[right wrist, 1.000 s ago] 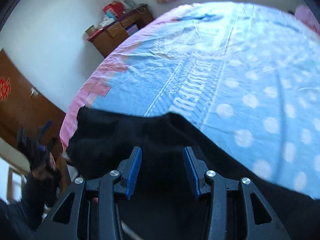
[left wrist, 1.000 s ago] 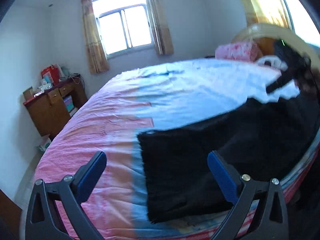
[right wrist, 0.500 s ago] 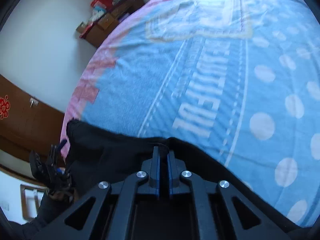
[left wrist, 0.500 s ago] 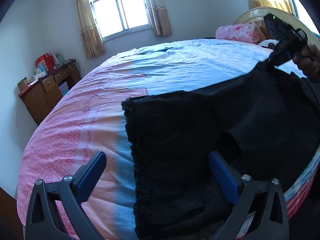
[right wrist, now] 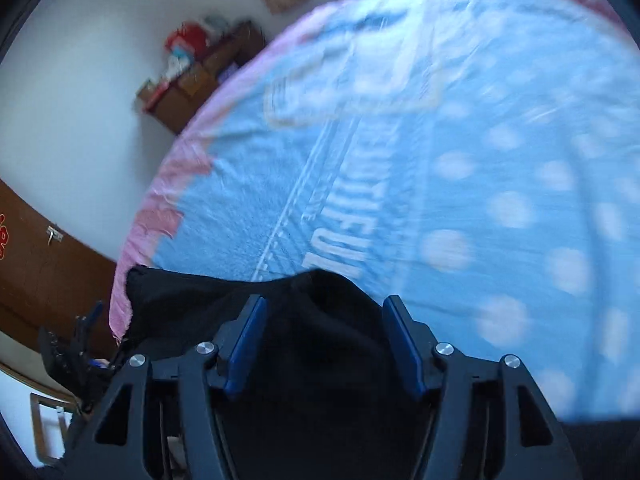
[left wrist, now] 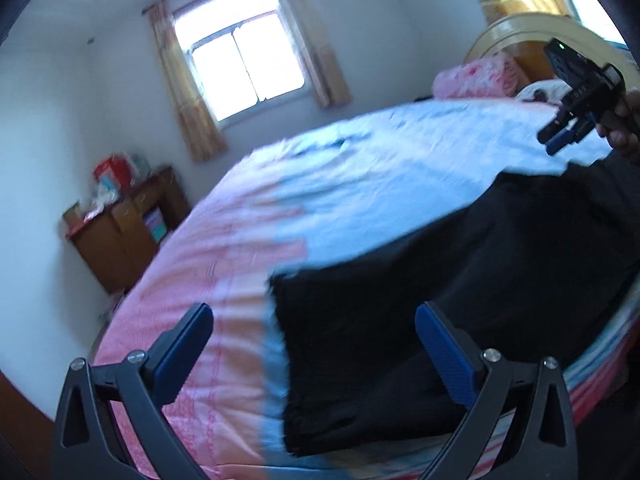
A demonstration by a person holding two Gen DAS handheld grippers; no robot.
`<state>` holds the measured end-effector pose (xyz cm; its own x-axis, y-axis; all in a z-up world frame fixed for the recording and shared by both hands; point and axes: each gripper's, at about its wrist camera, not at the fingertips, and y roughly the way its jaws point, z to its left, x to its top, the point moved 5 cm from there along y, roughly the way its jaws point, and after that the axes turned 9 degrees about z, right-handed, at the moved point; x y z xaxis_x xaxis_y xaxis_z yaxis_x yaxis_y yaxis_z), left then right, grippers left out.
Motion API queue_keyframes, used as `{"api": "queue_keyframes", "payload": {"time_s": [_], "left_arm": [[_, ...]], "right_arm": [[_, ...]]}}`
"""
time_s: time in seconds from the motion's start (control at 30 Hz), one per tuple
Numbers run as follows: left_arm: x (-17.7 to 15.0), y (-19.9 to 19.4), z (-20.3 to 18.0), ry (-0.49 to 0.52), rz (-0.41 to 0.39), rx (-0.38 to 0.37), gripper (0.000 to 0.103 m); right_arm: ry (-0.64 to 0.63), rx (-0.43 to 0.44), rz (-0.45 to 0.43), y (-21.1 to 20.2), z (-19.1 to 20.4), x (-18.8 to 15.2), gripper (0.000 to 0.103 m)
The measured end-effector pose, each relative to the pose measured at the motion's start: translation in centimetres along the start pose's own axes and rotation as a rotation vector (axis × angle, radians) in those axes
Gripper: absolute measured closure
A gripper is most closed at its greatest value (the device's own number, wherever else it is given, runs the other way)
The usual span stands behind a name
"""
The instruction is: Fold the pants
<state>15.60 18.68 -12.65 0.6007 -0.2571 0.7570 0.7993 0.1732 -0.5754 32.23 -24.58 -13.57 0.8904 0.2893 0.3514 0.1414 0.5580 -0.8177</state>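
**2 grippers spread over black pants on the bed**

2 grippers show here, both with their blue pads apart. The left gripper (left wrist: pixel 314 354) is spread wide, and nothing is between its fingers; the near end of the black pants (left wrist: pixel 440 300) lies just ahead of it and toward its right finger, flat on the bed (left wrist: pixel 224 280). That end has a rough, frayed-looking edge sitting where the pink part of the sheet meets the blue. From there the cloth runs off to the gripper's right, toward the other end, where a hand (left wrist: pixel 624 132) holds the right gripper (left wrist: pixel 560 138) clear above the fabric.

Seen from its own camera, the right gripper (right wrist: pixel 322 344) has just been opening its jaws, and they now stand apart. A raised hump of the pants (right wrist: pixel 320 320) sits between and just ahead of its fingers, but the pads do not press on it. Beyond that hump stretches blue sheet with white dots and lettering. Far off to this gripper's left, past the pants' other end, the left gripper (right wrist: pixel 86 328) is small and dark at the bed's edge.

A wooden cabinet (left wrist: pixel 120 236) stands by the wall, well ahead and left of the left gripper, beneath a curtained window (left wrist: pixel 240 72).
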Motion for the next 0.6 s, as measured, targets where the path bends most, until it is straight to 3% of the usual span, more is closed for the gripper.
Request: {"api": "queue_keyframes", "payload": {"time_s": [0.1,0.23,0.33,0.5,0.6], "left_arm": [[2.3,-1.7,-3.6,0.011,-0.046,-0.110,0.000],[4.7,-1.5,-11.7,0.073,-0.053,-0.328,0.000],[5.9,-1.3,-18.4,0.163,-0.057,-0.448,0.000],[7.3,-1.0,-27.6,0.244,-0.035,-0.638,0.000],[7.7,-0.4,-31.3,0.278,-0.008,-0.671,0.000]], "right_arm": [[0.033,-0.040,-0.061,-6.0,-2.5,-4.2,0.041],[0.137,-0.154,-0.150,-13.7,-7.6,-10.9,0.041],[0.295,-0.259,-0.256,-19.3,-12.7,-16.2,0.041],[0.661,-0.303,-0.436,-27.2,-22.4,-24.0,0.041],[0.788,-0.311,-0.534,-30.0,-26.8,-26.5,0.041]]}}
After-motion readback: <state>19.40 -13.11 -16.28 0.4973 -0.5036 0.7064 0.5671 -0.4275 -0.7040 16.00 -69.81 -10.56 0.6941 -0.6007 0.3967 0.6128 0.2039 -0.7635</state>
